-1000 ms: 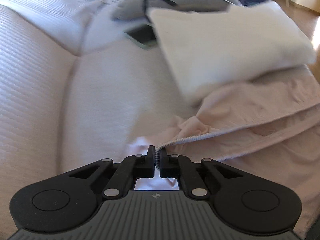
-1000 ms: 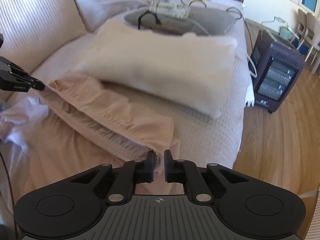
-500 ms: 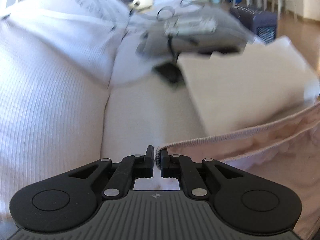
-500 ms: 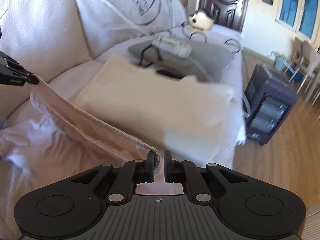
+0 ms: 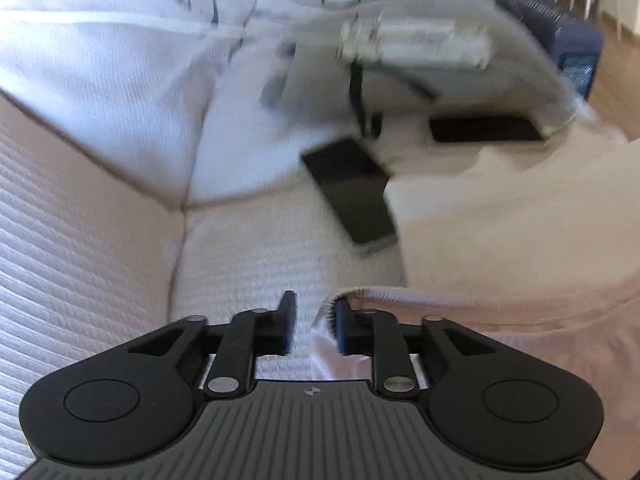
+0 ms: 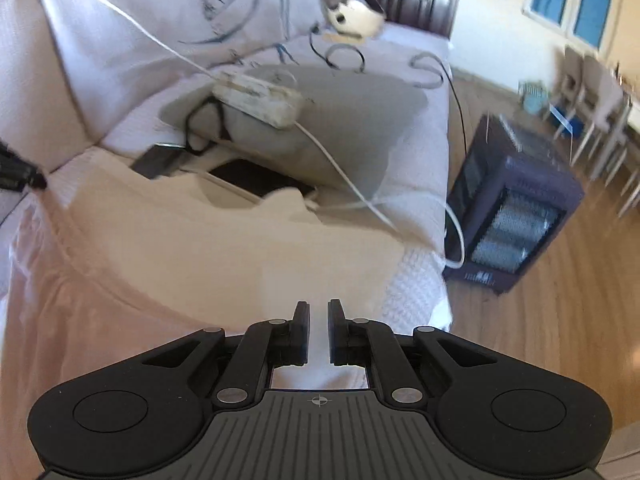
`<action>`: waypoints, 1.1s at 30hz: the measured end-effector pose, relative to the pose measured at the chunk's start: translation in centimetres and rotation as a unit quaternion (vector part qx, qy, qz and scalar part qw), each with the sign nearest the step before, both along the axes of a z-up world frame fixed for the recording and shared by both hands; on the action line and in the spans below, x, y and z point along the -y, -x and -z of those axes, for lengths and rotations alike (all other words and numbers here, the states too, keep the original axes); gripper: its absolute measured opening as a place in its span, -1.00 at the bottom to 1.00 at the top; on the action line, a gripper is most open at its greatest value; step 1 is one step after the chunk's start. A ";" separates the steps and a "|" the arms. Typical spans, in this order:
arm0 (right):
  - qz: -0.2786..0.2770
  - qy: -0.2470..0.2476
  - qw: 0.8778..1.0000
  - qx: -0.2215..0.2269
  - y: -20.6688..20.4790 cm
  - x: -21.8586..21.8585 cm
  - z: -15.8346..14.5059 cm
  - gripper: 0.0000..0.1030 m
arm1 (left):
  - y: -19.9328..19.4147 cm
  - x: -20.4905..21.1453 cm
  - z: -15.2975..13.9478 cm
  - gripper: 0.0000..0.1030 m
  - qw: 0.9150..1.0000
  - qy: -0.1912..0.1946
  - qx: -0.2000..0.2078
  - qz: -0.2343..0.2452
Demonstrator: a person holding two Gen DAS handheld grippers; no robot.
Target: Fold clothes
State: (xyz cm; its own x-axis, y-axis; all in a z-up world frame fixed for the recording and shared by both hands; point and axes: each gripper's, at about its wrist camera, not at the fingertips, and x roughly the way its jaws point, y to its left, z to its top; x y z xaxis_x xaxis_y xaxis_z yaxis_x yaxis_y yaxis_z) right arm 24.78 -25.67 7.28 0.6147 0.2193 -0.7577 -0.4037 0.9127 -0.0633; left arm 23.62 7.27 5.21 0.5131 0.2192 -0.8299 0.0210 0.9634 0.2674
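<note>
Sofa (image 5: 248, 256) upholstery of ribbed white fabric fills both views, with a large white back cushion (image 6: 132, 28) printed with blurred grey script that cannot be read. A pale pink garment with an elasticated ribbed hem (image 5: 520, 344) is spread over the seat and partly over a folded cream cloth (image 6: 224, 248); its hem corner lies against the inner face of one finger of the left gripper (image 5: 313, 326), whose jaws are opening, the other finger standing clear of the fabric. The right gripper (image 6: 318, 330) is seen with a narrow gap between its jaws; pink cloth shows below that gap, but whether it is pinched cannot be told. A grey cushion (image 6: 352, 120) carries a white power strip (image 6: 258, 98) with a trailing white cable. A dark electric heater (image 6: 516, 208) stands on the wooden floor beside the sofa. Two flat black devices (image 5: 352, 196) lie on the seat; no label on them can be read.
</note>
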 end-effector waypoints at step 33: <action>-0.030 -0.078 0.996 -0.027 3.7 -0.5 1.3 -0.25 | 0.0 -5.6 0.0 0.70 0.981 0.157 0.015 -0.115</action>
State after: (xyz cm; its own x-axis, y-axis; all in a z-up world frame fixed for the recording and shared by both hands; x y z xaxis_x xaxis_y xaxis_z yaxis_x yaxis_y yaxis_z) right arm 21.09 -25.16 6.02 0.5566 0.3729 -0.7424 -0.4572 0.8836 0.1011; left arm 23.58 12.82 5.18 0.5045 0.0682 -0.8607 -0.2104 0.9765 -0.0460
